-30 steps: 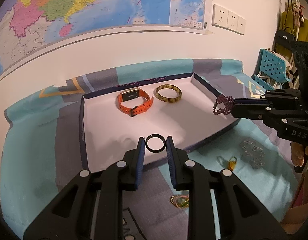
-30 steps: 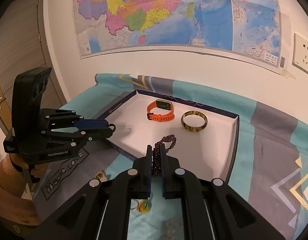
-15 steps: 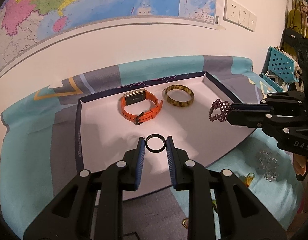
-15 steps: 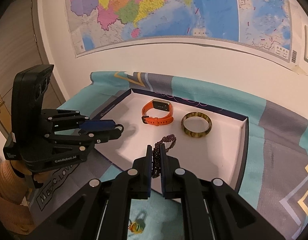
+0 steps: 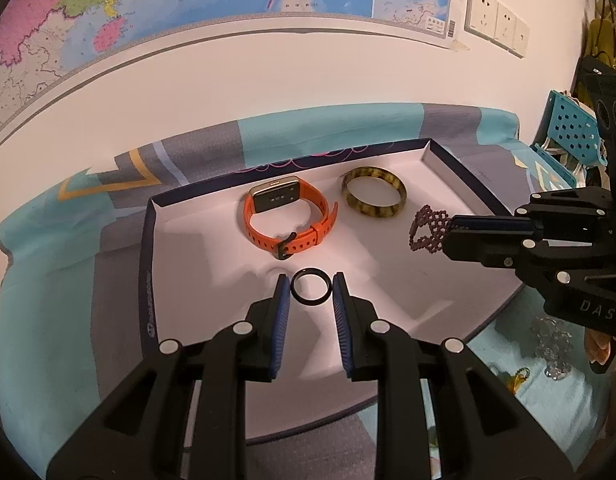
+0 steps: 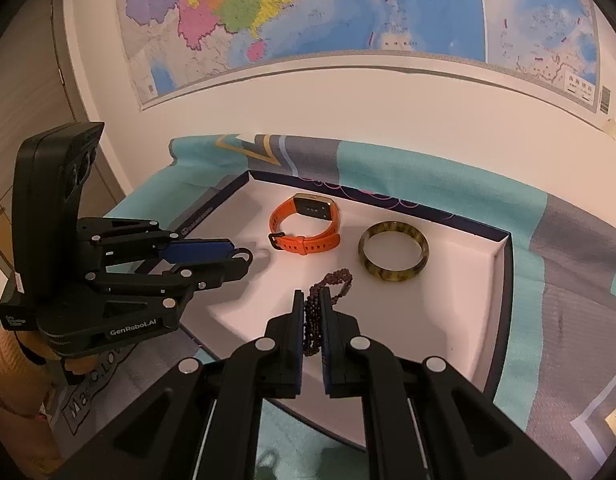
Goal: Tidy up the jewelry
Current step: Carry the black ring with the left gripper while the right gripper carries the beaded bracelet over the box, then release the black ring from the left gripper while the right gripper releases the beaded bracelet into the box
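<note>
A black ring (image 5: pixel 311 291) is pinched by the left gripper (image 5: pixel 311 294) over the white tray (image 5: pixel 195 280); a beaded bracelet (image 6: pixel 315 320) is clamped in the right gripper (image 6: pixel 310 312) — at the watch's (image 5: pixel 285 216) four o'clock.

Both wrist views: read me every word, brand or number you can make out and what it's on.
"GenRobot.AI": side of the left gripper.
"DAS": body of the right gripper, rest cut off.
"Ma..C.LO..": mat beneath it, partly hidden.
Wall map labels, tray rim print, left gripper's small sticker: too small to read.
</note>
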